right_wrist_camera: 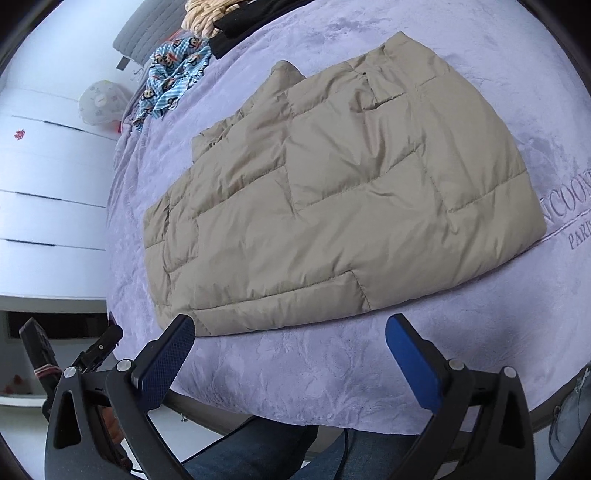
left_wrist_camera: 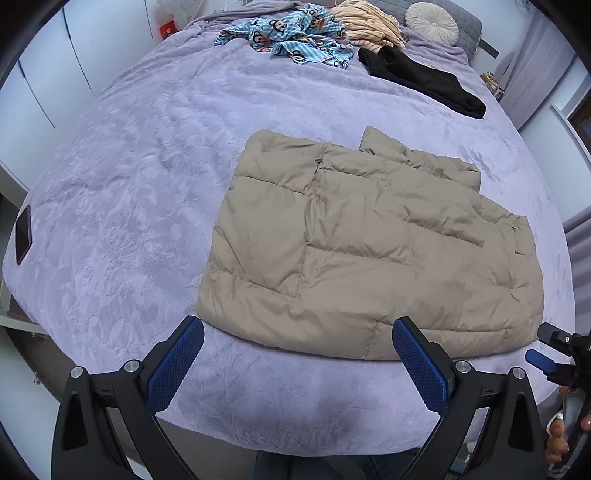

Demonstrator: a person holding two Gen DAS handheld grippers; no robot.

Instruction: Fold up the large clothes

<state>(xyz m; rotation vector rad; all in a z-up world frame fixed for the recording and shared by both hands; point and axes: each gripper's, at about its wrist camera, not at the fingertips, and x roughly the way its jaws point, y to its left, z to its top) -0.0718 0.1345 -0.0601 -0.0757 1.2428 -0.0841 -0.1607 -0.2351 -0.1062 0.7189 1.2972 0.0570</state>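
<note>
Folded beige quilted jacket (left_wrist_camera: 369, 251) lying flat on the lilac bed cover (left_wrist_camera: 129, 166), close to the near edge of the bed, a sleeve already laid across the top layer and a small corner sticking out at the far side. Both tools above the near hem, apart from the cloth: left hand-held gripper (left_wrist_camera: 297, 343) with jaws wide and nothing between them, right hand-held gripper (right_wrist_camera: 290, 343) also spread wide and empty, its blue pads clear of the fabric.

Probably a pause between two folds, or the end of this garment; cannot be said for sure. If one more fold is wanted, best done like this:

- Take the near hem at two places well apart, one for each side, so the thick padding does not sag in the middle.
- Push the lower finger well under all layers before closing; puffy filling slips easily out of a shallow pinch.
- Lift only a little, carry the hem toward the far edge, lay it down evenly, then open.
- Press out trapped air after, otherwise the bundle springs back.
- Tuck in the corner at the far side to keep the rectangle tidy.

Other clothes waiting at the far end: blue printed garment (left_wrist_camera: 295, 37), black garment (left_wrist_camera: 424, 81), striped peach garment (left_wrist_camera: 369, 24). Dark phone (left_wrist_camera: 23, 234) near the left edge of the bed, well away from the work.
</note>
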